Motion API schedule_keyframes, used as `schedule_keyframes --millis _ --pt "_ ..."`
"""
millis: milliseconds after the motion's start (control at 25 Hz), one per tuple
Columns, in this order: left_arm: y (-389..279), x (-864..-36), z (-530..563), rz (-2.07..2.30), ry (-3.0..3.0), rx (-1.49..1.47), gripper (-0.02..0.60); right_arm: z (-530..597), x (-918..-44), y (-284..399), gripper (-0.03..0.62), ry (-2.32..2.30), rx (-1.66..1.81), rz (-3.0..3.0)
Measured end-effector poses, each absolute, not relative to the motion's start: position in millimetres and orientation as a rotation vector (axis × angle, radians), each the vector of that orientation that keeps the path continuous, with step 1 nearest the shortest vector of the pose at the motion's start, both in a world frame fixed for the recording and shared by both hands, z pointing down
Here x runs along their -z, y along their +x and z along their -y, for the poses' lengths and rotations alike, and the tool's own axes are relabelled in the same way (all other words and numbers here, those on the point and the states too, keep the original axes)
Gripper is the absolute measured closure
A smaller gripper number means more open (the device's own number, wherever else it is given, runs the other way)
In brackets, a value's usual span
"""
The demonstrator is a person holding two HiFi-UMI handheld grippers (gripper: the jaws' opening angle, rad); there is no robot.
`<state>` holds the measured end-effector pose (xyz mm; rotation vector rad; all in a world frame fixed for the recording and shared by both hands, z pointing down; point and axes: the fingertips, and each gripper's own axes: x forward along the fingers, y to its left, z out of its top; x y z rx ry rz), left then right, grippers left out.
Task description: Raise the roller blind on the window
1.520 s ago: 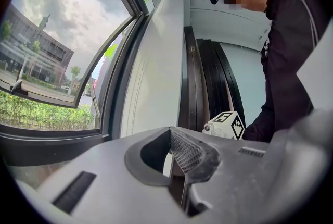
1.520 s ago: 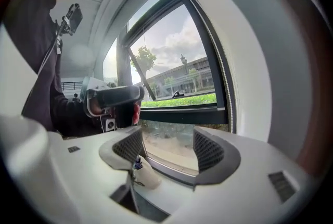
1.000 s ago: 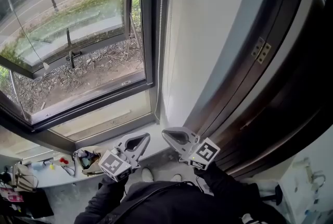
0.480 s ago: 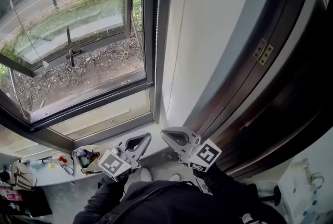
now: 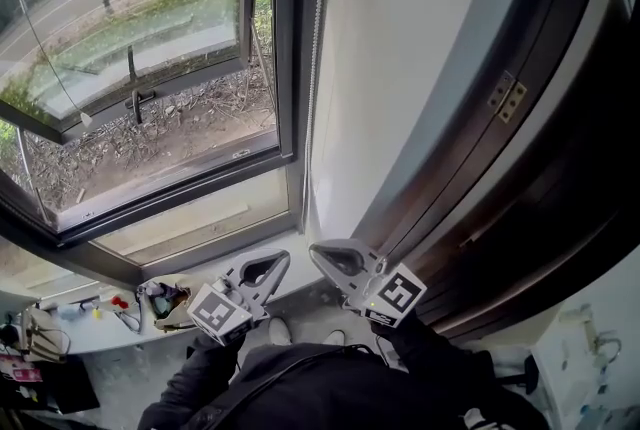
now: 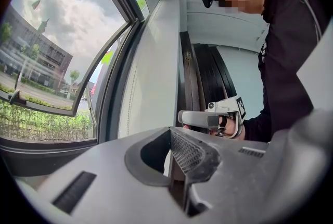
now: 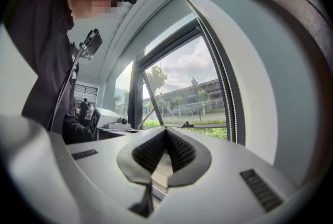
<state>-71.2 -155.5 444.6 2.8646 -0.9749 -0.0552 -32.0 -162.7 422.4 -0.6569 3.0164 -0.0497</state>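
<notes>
Hovering below the uncovered window glass, my left claw and right claw stay clenched on nothing, unmoved since a second ago; the bead chain hangs apart, so no pull is happening; roller blind out of sight above

The pale bench at near left carries red bits and a small open bag.

The left claw and right claw have smooth, matt grey plastic shells and rough, ribbed dark pads. The window frame looks like dark matt metal round glossy glass. The door is dark, faintly glossy wood with a brassy metal hinge.
</notes>
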Motion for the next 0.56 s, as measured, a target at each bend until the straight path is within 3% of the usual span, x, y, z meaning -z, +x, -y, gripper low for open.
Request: schedule_keyframes --millis 560 --pt "-65.0 -446.7 155.5 0.974 2.867 0.051 0.575 162.3 -425.2 -27.9 0.589 -0.663 0.038 -3.027"
